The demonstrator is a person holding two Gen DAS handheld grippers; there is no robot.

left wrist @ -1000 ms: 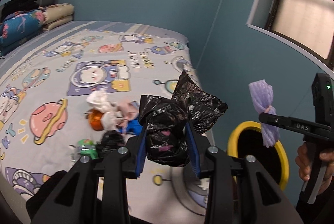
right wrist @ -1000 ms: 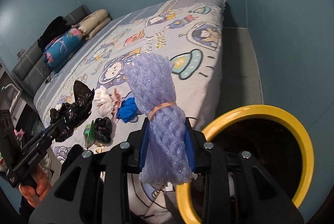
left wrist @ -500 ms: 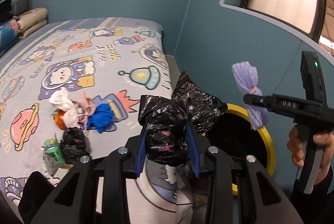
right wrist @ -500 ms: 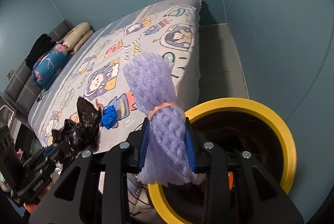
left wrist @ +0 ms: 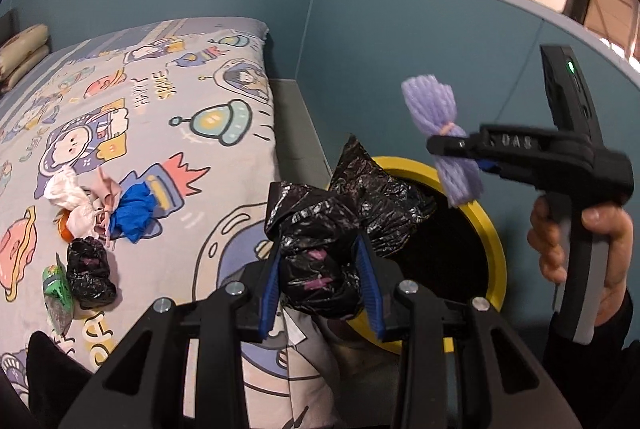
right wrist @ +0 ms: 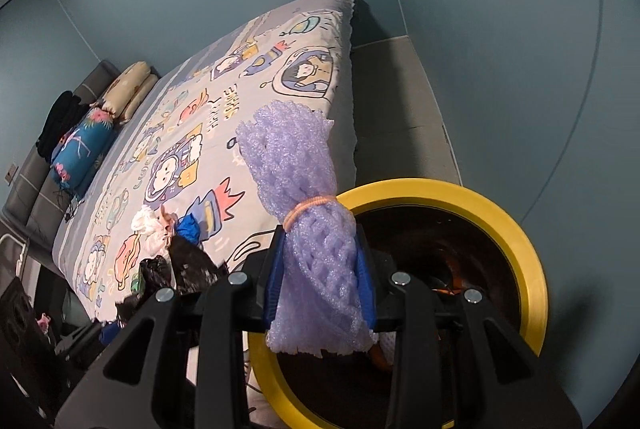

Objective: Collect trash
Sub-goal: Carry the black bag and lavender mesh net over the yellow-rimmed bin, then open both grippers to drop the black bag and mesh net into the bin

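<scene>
Currently I have 2 pieces in hand: my left gripper (left wrist: 320,269) clamps a crumpled black bag (left wrist: 320,229), my right gripper (right wrist: 320,285) a purple foam net (right wrist: 304,213), both near the yellow-rimmed bin (right wrist: 500,213). About 5 scraps (left wrist: 92,225) remain on the bed (left wrist: 140,101).

So over the last second you've swung both hands away from the bed (left wrist: 168,133) and toward the yellow-rimmed bin (left wrist: 486,229): your left gripper (left wrist: 322,269) had its black bag (left wrist: 316,249) in front of the sheet and the leftover trash pile (left wrist: 100,217), and now the bag's top overlaps the bin's rim, with the pile slid off to the left. In your right wrist view the bin (right wrist: 500,205) went from a partial ring at the lower right to nearly the whole ring, sitting right behind the purple foam net (right wrist: 316,253) in your right gripper (right wrist: 320,285).
</scene>
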